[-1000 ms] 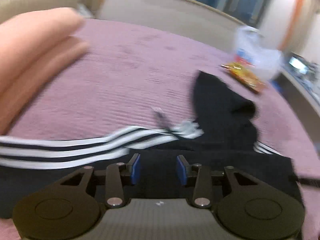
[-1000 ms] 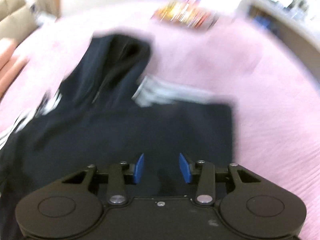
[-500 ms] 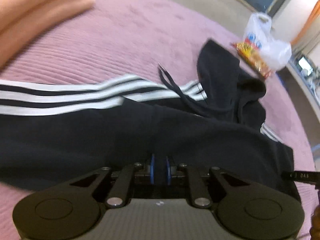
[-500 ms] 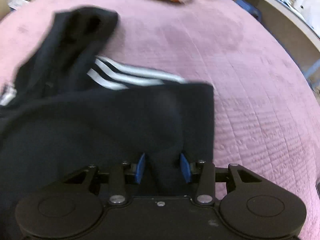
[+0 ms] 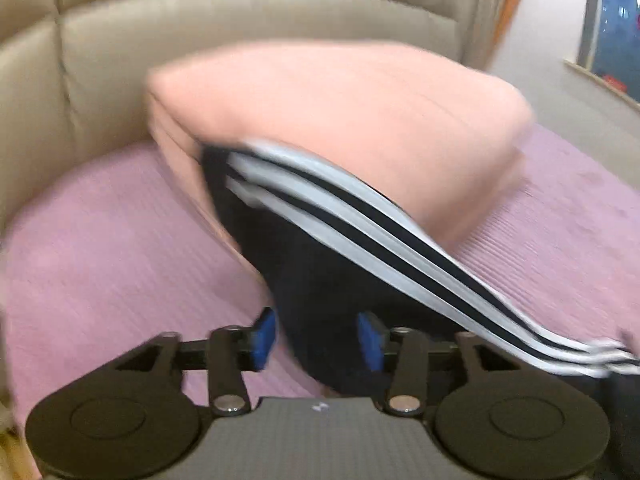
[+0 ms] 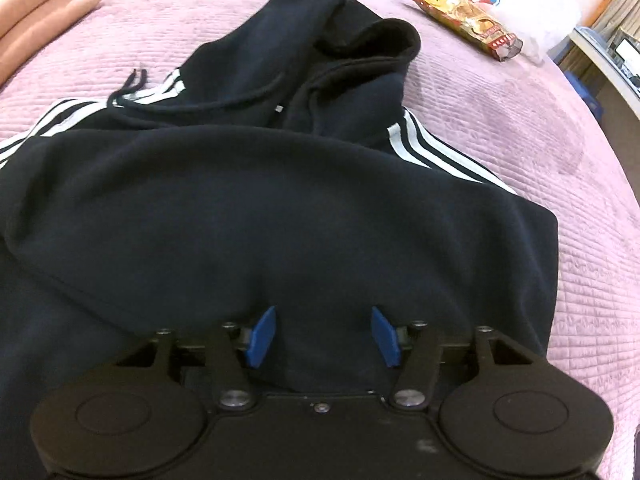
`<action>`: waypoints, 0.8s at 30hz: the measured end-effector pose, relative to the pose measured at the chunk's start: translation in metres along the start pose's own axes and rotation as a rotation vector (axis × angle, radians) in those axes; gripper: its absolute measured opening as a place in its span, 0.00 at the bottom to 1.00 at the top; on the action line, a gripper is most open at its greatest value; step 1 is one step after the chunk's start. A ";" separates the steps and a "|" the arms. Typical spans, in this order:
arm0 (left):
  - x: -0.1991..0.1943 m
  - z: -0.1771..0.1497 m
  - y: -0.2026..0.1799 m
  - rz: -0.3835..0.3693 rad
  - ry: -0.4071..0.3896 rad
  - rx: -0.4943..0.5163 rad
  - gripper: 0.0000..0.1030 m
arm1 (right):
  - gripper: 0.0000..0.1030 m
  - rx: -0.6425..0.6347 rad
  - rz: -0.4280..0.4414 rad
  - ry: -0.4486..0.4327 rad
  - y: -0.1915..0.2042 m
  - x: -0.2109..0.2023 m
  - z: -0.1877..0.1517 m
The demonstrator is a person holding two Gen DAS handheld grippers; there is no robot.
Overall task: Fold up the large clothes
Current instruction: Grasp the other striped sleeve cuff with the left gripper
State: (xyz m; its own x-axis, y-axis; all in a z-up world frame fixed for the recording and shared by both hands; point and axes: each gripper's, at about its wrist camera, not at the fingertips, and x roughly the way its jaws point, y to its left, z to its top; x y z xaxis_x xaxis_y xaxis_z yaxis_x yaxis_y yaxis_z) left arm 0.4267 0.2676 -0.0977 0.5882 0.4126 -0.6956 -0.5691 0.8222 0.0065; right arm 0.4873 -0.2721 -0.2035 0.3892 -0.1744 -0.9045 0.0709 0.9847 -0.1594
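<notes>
While a black hoodie (image 6: pixel 280 208) with white sleeve stripes lies spread on a pink bedspread (image 6: pixel 520 128), both grippers sit at its near edge. The right gripper (image 6: pixel 323 334) has its blue fingers (image 6: pixel 262 336) opening, dark cloth bunched between them but not pinched. The left gripper (image 5: pixel 316 340) is also opening over the striped sleeve (image 5: pixel 360 232), which stretches toward a peach pillow (image 5: pixel 340 112); the cloth lies between its fingers, released. That view is blurred. A snack packet (image 6: pixel 464 20) and plastic bag (image 6: pixel 516 4) lie beyond the hood (image 6: pixel 344 40). Likely risk: loose fabric snags on an opening finger and drags the fold askew; the drawstring (image 6: pixel 192 106) may tangle too.
</notes>
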 end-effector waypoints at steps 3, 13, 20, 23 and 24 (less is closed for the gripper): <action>0.020 0.027 0.031 0.027 -0.041 0.057 0.64 | 0.75 0.059 0.034 0.038 -0.013 0.005 0.004; 0.107 0.080 0.091 -0.246 0.067 0.064 0.80 | 0.75 0.031 -0.018 0.030 0.000 0.004 0.006; 0.113 0.077 0.066 -0.309 0.043 0.145 0.37 | 0.75 0.006 -0.040 0.026 0.004 0.002 0.007; 0.107 0.070 0.058 -0.321 0.022 0.179 0.11 | 0.75 0.014 -0.037 0.027 0.005 0.003 0.008; 0.101 0.067 0.055 -0.300 0.001 0.200 0.10 | 0.75 0.012 -0.038 0.024 0.005 0.003 0.008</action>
State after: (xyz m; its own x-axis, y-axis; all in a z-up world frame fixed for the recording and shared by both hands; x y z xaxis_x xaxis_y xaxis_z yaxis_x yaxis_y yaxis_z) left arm 0.4933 0.3811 -0.1190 0.7111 0.1411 -0.6888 -0.2474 0.9672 -0.0572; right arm 0.4955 -0.2678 -0.2036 0.3639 -0.2113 -0.9072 0.0964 0.9772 -0.1889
